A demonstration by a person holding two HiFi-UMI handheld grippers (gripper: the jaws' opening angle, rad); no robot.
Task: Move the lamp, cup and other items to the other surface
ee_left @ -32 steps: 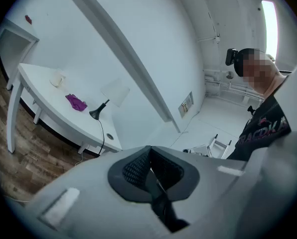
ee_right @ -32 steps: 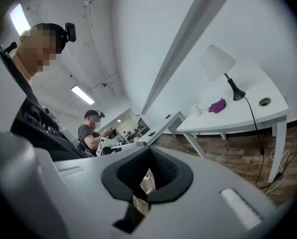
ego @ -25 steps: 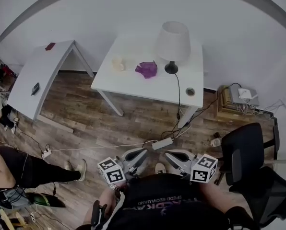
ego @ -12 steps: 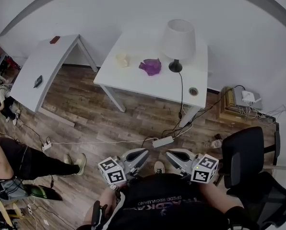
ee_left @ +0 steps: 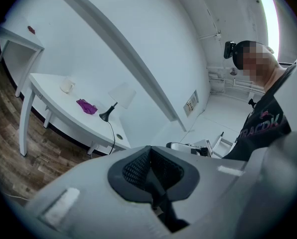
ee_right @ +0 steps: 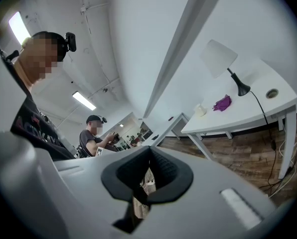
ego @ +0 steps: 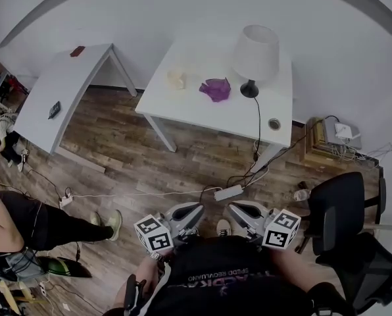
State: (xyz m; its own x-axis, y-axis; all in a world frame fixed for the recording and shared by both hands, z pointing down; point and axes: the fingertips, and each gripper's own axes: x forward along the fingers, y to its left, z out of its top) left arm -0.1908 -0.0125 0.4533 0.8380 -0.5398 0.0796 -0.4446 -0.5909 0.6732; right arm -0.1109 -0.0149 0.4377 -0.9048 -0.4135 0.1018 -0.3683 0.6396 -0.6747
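Presently, jaws closed on nothing, left gripper (ego: 196, 209) and right gripper (ego: 235, 208) are well short of the white table (ego: 177, 105) bearing the white-shaded black-stemmed lamp (ego: 255, 52), cream cup (ego: 176, 79) and purple cloth (ego: 216, 89); its trailing black cord (ego: 257, 120) could snag, toppling the lamp.

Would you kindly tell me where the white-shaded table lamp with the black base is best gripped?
Probably the thin black stem of the lamp, just under the shade, coming level from the white table's near edge: it stands upright, and the wide shade looks too broad for fingers.
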